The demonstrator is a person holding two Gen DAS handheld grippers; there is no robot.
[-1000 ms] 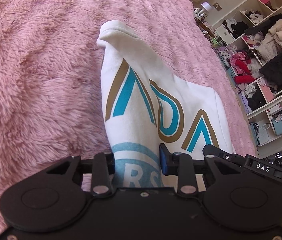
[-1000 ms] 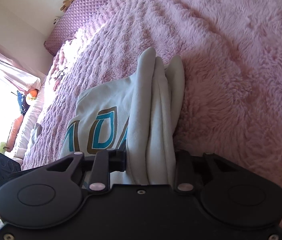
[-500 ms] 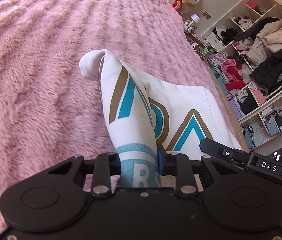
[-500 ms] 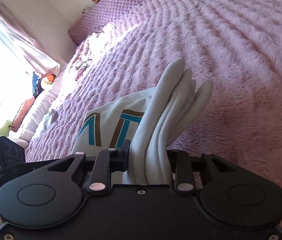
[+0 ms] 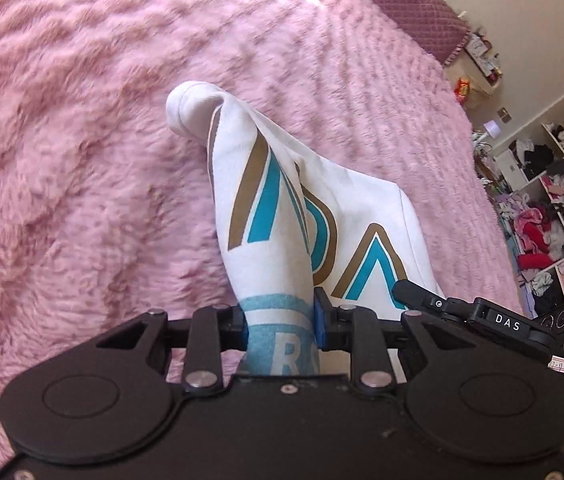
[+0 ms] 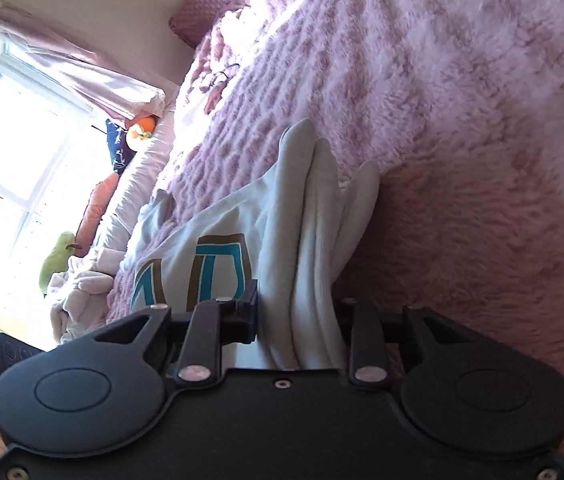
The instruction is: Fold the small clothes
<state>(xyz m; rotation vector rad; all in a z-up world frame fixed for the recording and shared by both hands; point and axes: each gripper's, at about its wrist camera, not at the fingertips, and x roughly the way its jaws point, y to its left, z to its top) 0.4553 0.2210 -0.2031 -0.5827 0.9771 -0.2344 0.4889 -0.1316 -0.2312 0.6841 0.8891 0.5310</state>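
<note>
Mostly mid-fold. The bed (image 5: 81, 160), covered in a pink fluffy blanket, is the work surface. A white shirt (image 5: 354, 216) with teal and brown lettering is held over it, spread between the two grippers, one end bunched in each. The shirt already looks folded into several layers, judging by the stacked edges in the right wrist view (image 6: 314, 240). The left gripper (image 5: 279, 320) has its jaws clamped on a bunched printed corner; the right gripper (image 6: 296, 320) has its jaws clamped on the thick layered edge. Likely left to do: lay the shirt down flat, finish the last fold, release. A pile of other laundry (image 6: 77, 284) lies near the window, possibly still to do.
</note>
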